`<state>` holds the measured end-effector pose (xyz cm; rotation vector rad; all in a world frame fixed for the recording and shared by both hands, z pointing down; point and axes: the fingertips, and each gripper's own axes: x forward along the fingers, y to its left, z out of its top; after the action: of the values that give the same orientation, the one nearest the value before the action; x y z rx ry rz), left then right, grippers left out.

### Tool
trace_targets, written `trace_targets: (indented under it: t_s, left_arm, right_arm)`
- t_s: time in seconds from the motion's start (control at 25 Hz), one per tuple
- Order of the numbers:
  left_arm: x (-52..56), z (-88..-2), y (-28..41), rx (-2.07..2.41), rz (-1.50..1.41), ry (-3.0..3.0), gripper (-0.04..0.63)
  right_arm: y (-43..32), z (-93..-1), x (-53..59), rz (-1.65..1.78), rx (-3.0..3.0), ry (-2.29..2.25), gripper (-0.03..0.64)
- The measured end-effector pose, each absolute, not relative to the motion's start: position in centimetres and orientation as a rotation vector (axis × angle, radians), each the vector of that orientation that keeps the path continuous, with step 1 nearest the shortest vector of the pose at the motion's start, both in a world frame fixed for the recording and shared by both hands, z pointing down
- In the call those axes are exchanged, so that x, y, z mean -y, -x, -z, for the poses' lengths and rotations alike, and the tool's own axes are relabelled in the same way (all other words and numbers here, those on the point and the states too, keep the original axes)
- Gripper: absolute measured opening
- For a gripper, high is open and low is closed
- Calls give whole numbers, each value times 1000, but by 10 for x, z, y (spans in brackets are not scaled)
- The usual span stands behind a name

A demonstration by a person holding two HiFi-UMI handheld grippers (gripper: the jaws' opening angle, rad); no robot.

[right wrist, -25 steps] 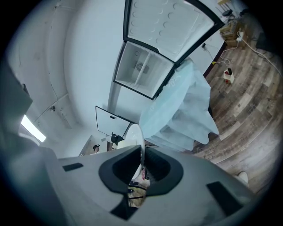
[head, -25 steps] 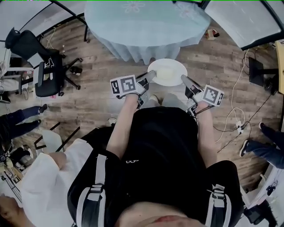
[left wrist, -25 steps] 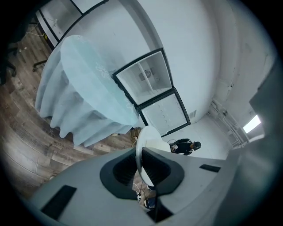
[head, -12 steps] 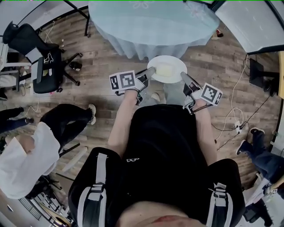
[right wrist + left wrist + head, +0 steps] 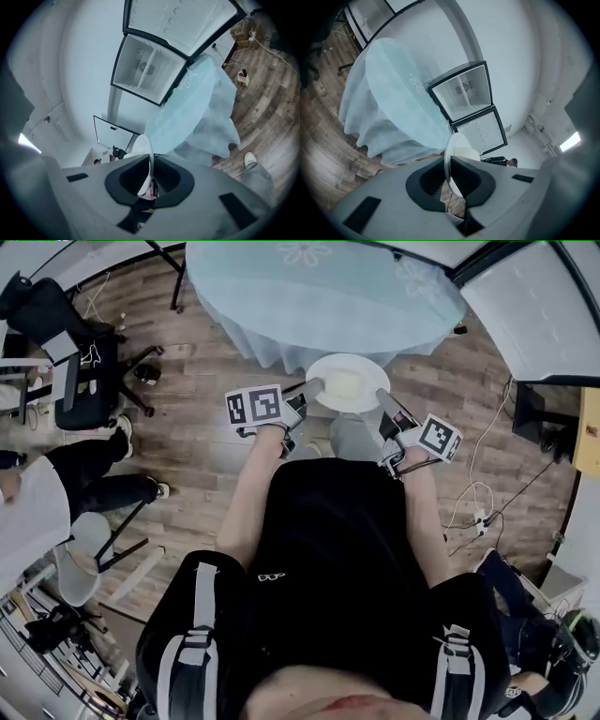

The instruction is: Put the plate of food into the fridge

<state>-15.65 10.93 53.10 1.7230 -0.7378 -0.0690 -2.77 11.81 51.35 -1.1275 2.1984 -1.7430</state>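
Observation:
A white plate [image 5: 349,369] with a pale yellowish piece of food [image 5: 344,385] hangs level above the wooden floor, just in front of my body. My left gripper [image 5: 317,387] is shut on its left rim, my right gripper [image 5: 381,396] on its right rim. In the left gripper view the plate [image 5: 456,146] stands edge-on between the jaws of the left gripper [image 5: 449,163]. The right gripper view shows the plate [image 5: 142,144] pinched the same way by the right gripper [image 5: 151,169]. The white fridge [image 5: 465,96] stands open beyond the table, also in the right gripper view [image 5: 149,70].
A round table with a pale blue cloth [image 5: 309,287] stands directly ahead, between me and the fridge. An office chair [image 5: 80,371] is at the left, a person in white [image 5: 33,512] beside it. Cables [image 5: 473,512] lie on the floor at the right.
The plate stays held between both grippers and has come a little closer to the table's edge. The person in white has moved off toward the left edge.

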Motion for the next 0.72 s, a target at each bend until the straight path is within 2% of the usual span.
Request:
trace_targets:
  t_s: [0.4, 0.72]
  left_arm:
    - [-20, -535, 146, 818, 49, -1688, 31]
    - [82, -516, 78, 829, 44, -1748, 28]
  right_arm:
    - [16, -523, -22, 1747, -2250, 1058, 26]
    - [-53, -509, 74, 1681, -2224, 1053, 26]
